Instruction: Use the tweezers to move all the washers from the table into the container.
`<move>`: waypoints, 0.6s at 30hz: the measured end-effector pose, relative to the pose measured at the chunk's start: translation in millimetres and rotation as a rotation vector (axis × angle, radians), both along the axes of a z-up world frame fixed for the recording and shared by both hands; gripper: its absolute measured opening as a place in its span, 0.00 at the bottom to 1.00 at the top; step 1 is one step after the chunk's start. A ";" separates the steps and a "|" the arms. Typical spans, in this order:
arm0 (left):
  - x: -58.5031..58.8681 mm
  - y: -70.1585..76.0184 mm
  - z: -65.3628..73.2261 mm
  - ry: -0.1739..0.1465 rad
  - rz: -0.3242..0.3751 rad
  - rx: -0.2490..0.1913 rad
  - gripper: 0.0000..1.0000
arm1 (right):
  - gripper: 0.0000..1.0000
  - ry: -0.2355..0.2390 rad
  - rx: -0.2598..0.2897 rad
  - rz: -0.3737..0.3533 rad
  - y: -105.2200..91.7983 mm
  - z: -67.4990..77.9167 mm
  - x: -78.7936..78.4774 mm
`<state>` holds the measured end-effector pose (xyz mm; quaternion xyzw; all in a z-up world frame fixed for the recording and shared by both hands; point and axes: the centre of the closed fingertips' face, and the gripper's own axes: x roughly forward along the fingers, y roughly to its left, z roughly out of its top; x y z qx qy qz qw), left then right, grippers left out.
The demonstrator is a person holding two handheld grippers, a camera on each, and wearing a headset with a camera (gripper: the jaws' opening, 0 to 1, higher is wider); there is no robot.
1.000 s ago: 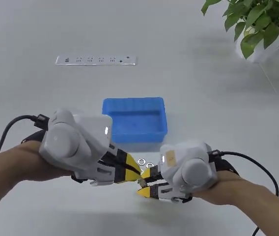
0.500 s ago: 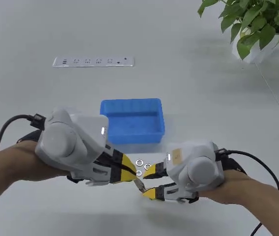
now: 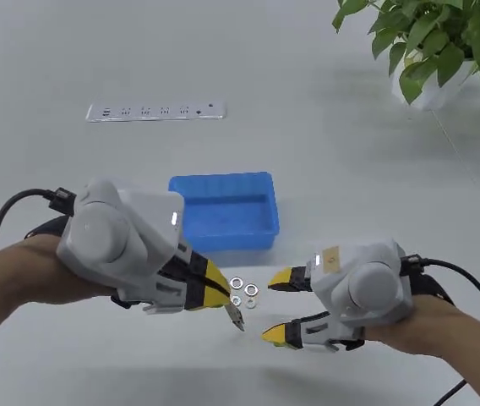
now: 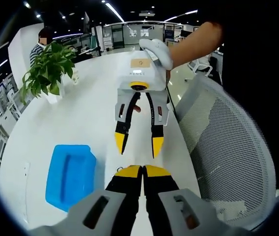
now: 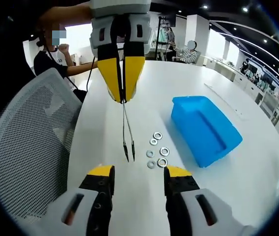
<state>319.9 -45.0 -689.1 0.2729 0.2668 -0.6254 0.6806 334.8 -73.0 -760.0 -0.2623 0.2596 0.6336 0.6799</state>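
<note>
My left gripper (image 3: 221, 296) is shut on slim metal tweezers (image 3: 234, 315), whose tips point down to the table just below several small washers (image 3: 237, 283). In the right gripper view the tweezers (image 5: 127, 132) hang from the left gripper (image 5: 124, 96), tips slightly apart, left of the washers (image 5: 164, 151). My right gripper (image 3: 271, 306) stands open and holds nothing, a little right of the tweezer tips. The blue container (image 3: 223, 179) sits just beyond the washers and looks empty. In the left gripper view my own jaws (image 4: 142, 169) are pressed together, facing the open right gripper (image 4: 138, 145).
A white power strip (image 3: 155, 111) lies at the far side of the table. A potted plant (image 3: 443, 42) stands at the back right. A mesh chair (image 5: 26, 142) is beside the table's near edge. People sit in the background of the room.
The right gripper has drawn back to the right, away from the tweezers, and its jaws have spread wider. The left gripper stays shut on the tweezers near the washers.
</note>
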 end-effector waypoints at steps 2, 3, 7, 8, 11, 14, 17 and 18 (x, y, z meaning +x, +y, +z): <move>0.9 -0.3 0.5 -0.002 -0.003 0.001 0.05 | 0.47 -0.004 0.002 -0.014 -2.4 0.8 2.3; 1.6 -0.3 0.7 -0.002 -0.003 0.001 0.05 | 0.48 -0.006 0.004 -0.020 -3.4 1.3 3.2; 5.1 -0.4 1.4 -0.005 -0.007 0.002 0.05 | 0.53 -0.007 0.011 -0.045 -7.2 2.0 6.7; 5.6 -0.5 1.5 -0.006 -0.012 0.004 0.05 | 0.54 -0.008 0.011 -0.048 -8.0 1.9 7.4; 7.2 -0.6 1.9 -0.006 -0.018 0.007 0.05 | 0.61 -0.002 0.018 -0.069 -10.0 2.0 8.9; 8.6 -0.2 1.9 -0.007 -0.022 0.011 0.05 | 0.69 -0.002 0.028 -0.085 -11.1 1.7 10.6; 10.3 0.0 2.1 -0.009 -0.024 0.013 0.05 | 0.80 -0.004 0.030 -0.105 -12.2 0.5 12.9; 10.9 -0.1 2.5 -0.010 -0.025 0.012 0.05 | 0.83 -0.001 0.033 -0.114 -12.7 -0.3 13.8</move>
